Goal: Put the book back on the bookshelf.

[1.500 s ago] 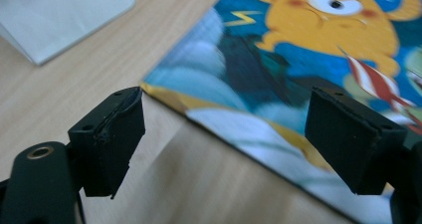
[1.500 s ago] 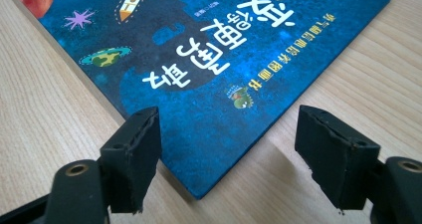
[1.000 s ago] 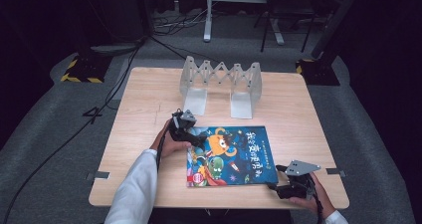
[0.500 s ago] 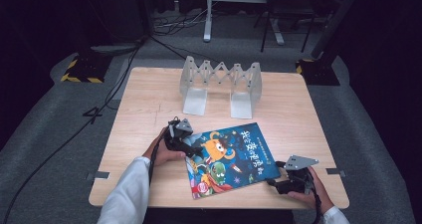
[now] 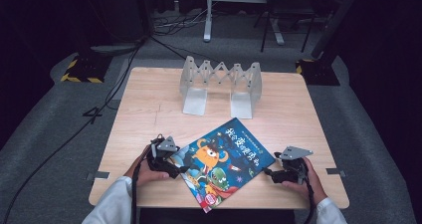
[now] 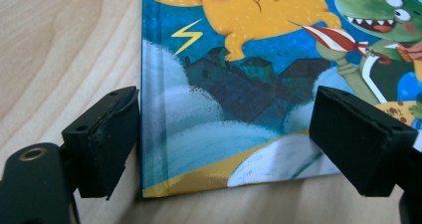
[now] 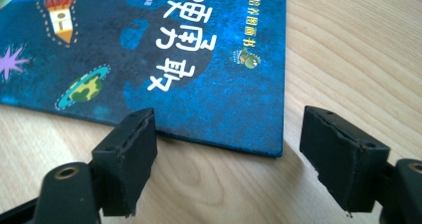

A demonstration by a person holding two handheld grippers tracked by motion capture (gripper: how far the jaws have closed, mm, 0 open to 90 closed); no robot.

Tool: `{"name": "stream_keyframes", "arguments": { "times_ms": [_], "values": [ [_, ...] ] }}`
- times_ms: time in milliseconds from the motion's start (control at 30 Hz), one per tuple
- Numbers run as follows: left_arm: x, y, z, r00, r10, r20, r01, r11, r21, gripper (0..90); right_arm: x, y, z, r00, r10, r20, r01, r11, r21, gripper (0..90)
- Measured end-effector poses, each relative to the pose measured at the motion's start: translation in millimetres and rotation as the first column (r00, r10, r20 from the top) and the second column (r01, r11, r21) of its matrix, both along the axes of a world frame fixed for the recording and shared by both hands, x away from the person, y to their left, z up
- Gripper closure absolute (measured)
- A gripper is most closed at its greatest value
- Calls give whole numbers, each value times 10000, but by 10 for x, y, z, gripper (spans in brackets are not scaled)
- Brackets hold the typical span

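A picture book (image 5: 224, 159) with a blue cover and cartoon monsters lies flat on the wooden table (image 5: 149, 109), turned at an angle. My left gripper (image 5: 181, 167) is open at the book's left corner. In the left gripper view the book (image 6: 239, 84) lies between the jaws of this gripper (image 6: 231, 134), one pad beside the spine. My right gripper (image 5: 266, 173) is open at the book's right corner. In the right gripper view that corner of the book (image 7: 174, 50) sits just ahead of this gripper (image 7: 234, 157), whose jaws stand wide apart.
A pale accordion-style book rack (image 5: 221, 84) stands at the back middle of the table. The book's near corner reaches the table's front edge. Bare wood lies left and right of the book. Cables run over the dark floor (image 5: 50, 134).
The book has turned counter-clockwise on the table. My left gripper has come toward the front edge along the book's left side. The right gripper has hardly moved.
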State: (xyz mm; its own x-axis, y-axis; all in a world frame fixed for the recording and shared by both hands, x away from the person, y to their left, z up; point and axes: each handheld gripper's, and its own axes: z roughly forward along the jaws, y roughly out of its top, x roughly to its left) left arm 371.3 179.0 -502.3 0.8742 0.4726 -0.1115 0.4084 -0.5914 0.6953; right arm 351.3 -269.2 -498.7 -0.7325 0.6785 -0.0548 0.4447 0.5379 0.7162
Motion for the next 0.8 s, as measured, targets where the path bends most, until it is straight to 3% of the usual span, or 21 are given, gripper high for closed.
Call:
{"name": "stream_keyframes", "arguments": {
  "times_ms": [100, 300, 567, 733, 800],
  "values": [
    [-67, 32, 0, 10000, -20, -16, 20, 10000, 13, 134, 7, 33, 2, 9999, 143, 75, -144, 9999, 64, 315],
    [-216, 107, -12, 10000, 90, 2, -90, 9999, -105, 135, 53, 88, -6, 9998, -24, 176, 24, 10000, 41, 315],
    [-425, 203, -21, 9999, 106, 76, -105, 9998, -141, 136, 190, 245, -6, 9961, -670, 571, 681, 9975, -167, 317],
    [-541, 207, -25, 9992, -18, 406, 10, 9998, 204, 141, 289, 307, -10, 9932, -1124, 301, 1123, 9937, 50, 339],
    [-559, 205, -25, 9990, 3, 456, -15, 9996, 265, 143, 260, 333, -6, 9975, -703, -90, 705, 9974, 174, 320]
  ]
}}
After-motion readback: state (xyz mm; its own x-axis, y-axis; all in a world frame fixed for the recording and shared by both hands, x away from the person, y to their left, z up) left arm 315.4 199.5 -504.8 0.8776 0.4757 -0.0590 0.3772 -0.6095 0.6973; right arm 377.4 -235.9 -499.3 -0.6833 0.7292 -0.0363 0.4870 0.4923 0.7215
